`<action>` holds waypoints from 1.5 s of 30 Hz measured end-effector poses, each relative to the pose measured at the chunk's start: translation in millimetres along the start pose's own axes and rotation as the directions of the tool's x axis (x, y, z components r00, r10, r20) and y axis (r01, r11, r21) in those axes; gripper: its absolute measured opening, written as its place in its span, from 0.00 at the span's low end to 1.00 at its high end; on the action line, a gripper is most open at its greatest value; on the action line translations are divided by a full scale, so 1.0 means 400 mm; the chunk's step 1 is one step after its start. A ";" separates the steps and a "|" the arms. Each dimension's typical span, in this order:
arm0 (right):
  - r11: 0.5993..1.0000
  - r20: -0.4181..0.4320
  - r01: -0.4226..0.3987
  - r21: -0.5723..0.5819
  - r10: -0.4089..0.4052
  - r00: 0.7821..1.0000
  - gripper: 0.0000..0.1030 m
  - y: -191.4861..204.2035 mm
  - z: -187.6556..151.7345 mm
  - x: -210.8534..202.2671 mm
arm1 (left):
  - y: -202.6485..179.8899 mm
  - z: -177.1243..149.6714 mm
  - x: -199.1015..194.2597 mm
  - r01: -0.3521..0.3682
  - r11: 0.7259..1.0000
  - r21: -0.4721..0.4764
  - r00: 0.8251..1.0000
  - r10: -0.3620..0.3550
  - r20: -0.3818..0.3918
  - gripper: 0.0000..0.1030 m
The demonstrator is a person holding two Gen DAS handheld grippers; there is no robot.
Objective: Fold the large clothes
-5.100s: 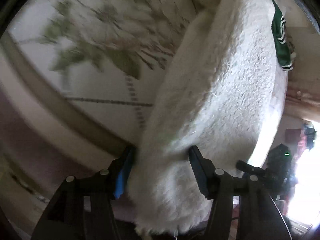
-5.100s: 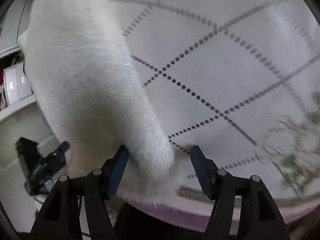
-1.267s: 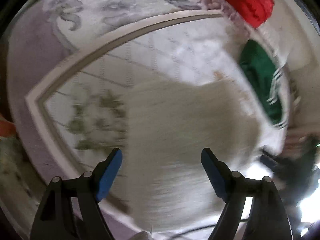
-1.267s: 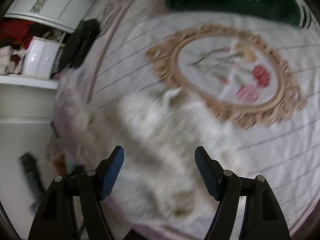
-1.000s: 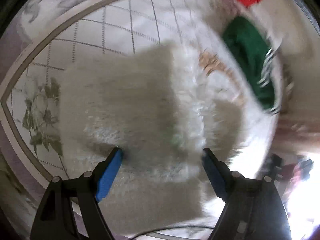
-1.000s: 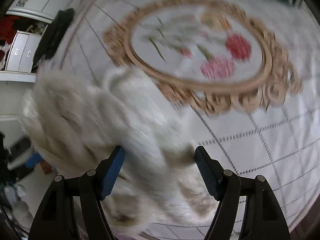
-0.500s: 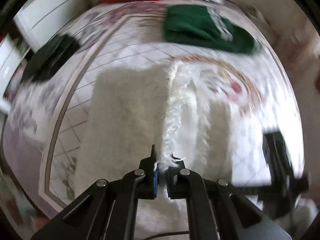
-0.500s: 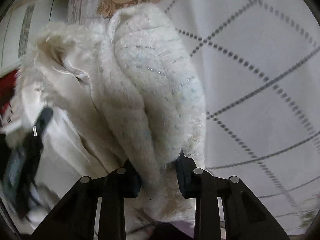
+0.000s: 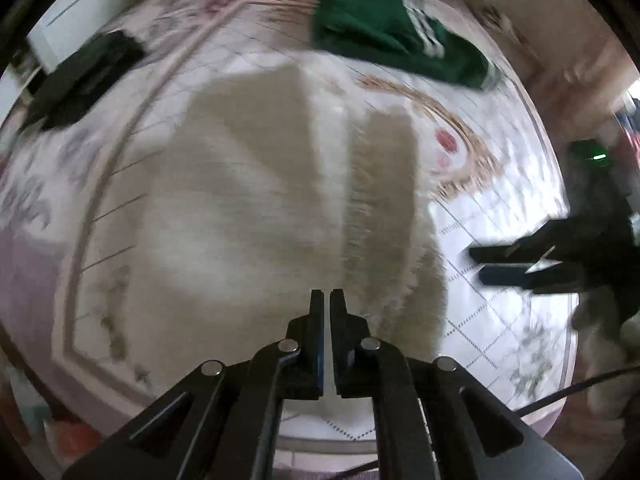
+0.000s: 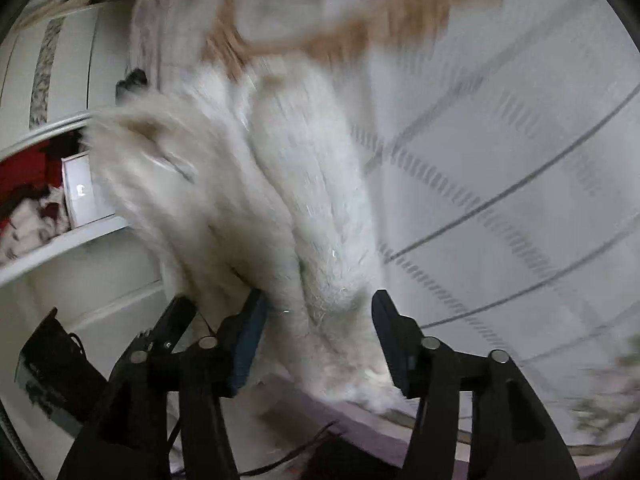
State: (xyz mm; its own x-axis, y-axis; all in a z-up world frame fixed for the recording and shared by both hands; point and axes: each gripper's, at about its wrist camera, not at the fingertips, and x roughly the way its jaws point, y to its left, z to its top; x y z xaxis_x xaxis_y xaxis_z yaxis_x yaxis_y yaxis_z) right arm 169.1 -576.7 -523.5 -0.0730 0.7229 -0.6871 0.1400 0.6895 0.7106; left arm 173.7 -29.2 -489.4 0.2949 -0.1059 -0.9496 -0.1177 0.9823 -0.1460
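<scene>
The fluffy white garment lies half-folded on the patterned bedspread, the left hand-held gripper pinched shut and empty above it, the right hand-held gripper opening around its hem, so the next move likely calls for a fresh grasp.

the fluffy garment lies spread on the bedspread below my left gripper. beyond it lies a folded sweater, with a dark garment off to the left. my right gripper sits to the right of the fluffy garment, its jaws opening with an edge of it between them.
</scene>
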 end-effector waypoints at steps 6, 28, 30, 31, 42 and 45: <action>0.970 0.108 -0.176 -0.170 0.196 0.975 0.70 0.254 0.102 -0.094 | 0.140 -0.018 -0.050 -0.010 0.970 -0.244 0.999 0.018 0.032 0.38; 0.941 0.116 0.328 -0.085 -0.317 0.941 0.18 0.266 0.142 0.080 | 0.295 -0.081 0.043 -0.131 0.908 -0.397 0.989 0.091 -0.118 0.83; 0.953 0.084 0.292 -0.074 -0.286 0.955 0.29 0.252 0.141 0.066 | 0.304 -0.103 0.025 -0.119 0.898 -0.423 0.990 0.077 -0.115 0.83; 0.967 0.077 0.248 -0.064 -0.243 0.967 0.34 0.250 0.131 0.048 | 0.313 -0.118 0.014 -0.114 0.889 -0.443 0.990 0.067 -0.120 0.83; 0.997 -0.144 -0.046 0.065 0.055 0.988 0.52 0.208 -0.165 0.240 | 0.375 -0.230 -0.053 -0.213 0.849 -0.484 0.972 0.135 -0.192 0.83; 0.990 -0.115 -0.039 0.136 0.055 0.992 0.13 0.195 -0.199 0.316 | 0.392 -0.242 -0.061 -0.223 0.835 -0.503 0.970 0.138 -0.200 0.83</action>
State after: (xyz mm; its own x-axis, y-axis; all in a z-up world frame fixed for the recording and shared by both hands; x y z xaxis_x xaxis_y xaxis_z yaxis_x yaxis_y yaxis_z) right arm 92.1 -427.8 -542.9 -0.1779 0.7598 -0.6253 0.2757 0.6485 0.7095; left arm 56.1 112.4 -516.0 0.0804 0.0023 -0.9968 -0.6412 0.7658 -0.0500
